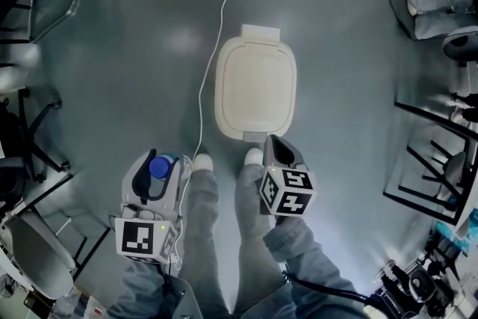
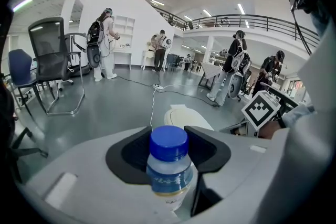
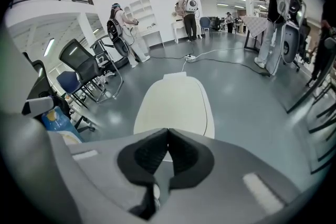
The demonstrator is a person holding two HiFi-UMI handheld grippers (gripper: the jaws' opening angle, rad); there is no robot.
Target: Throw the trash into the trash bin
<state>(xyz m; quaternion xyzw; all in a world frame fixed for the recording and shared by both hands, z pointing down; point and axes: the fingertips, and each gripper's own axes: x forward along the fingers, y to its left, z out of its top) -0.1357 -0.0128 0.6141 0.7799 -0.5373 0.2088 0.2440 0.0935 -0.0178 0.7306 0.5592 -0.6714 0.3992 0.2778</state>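
**Bottle in the left gripper, bin lid down**

The closed lid of the trash bin (image 1: pixel 255 82) hides its inside, and from the head view it also covers the bin's body. In the right gripper view the bin's near edge is cut off behind the jaws. The bottle's (image 2: pixel 169 165) lower part sinks out of sight into the gripper's body, and the print on its label is too blurred to read.

The bottle is small and clear, with a round blue cap, a blue label band and a paler band beneath.

It stands cap-up between the jaws of the left gripper (image 1: pixel 157 159), which clamp its sides. It is held above the grey floor, beside the person's left shoe (image 1: pixel 202 162), short of the bin and to its left.

The right gripper (image 3: pixel 168 139) has its jaws pressed together with nothing between them, pointing down at the bin's near edge.
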